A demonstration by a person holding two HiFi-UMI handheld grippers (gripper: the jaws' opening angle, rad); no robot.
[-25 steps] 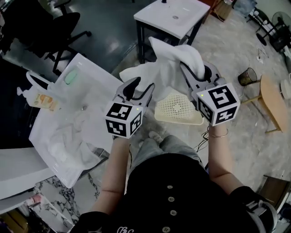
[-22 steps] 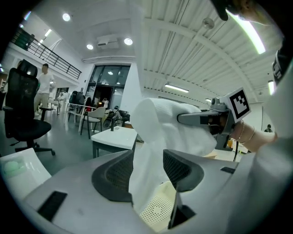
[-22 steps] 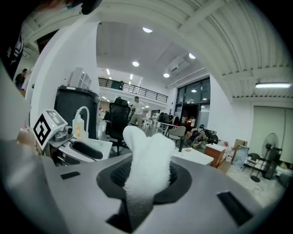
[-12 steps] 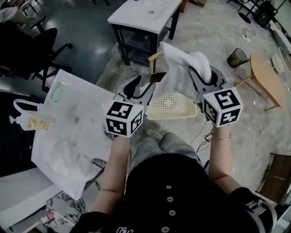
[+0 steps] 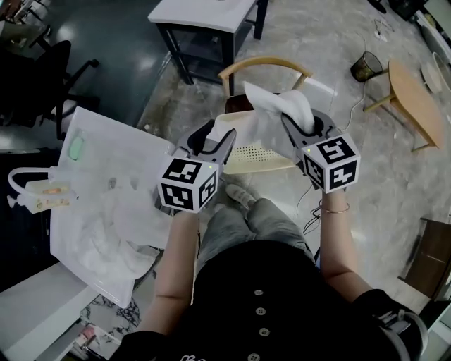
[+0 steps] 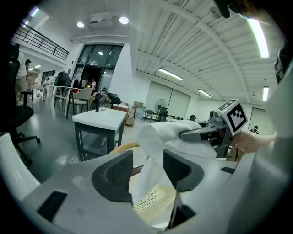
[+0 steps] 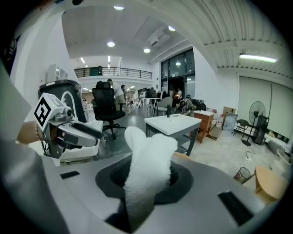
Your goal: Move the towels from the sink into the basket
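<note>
Seen from the head camera, a white rectangular sink [image 5: 116,144] lies at the left, with crumpled white towels [image 5: 116,225] heaped in its near end and a green soap bar [image 5: 76,147] at its far corner. A pump bottle [image 5: 35,194] lies just beside its left edge.

Right of the sink, the left tongs [image 5: 215,137] point forward over a cream plastic basket [image 5: 257,156] with a perforated floor. The basket sits on a chair with a curved wooden back [image 5: 264,65]. One soft white towel [image 5: 278,113] hangs above the basket. The right tongs [image 5: 303,127] are clamped on its upper part, and the cloth bulges over them.

The left gripper view adds what the head camera hides. The ribbed dark pads [image 6: 114,171] of the left tongs stand apart. A thin fold of the towel drops between them toward the basket, with a gap showing at the left pad, so nothing is pinched there.

The right gripper view shows its two pads closed tightly on a thick, fluffy roll of the towel.

Beyond the chair stands a white table [image 5: 201,10] on a dark frame. At the far right are a wire waste bin [image 5: 364,67] and a round wooden table [image 5: 412,99], well apart from the basket, with open marble floor between.
</note>
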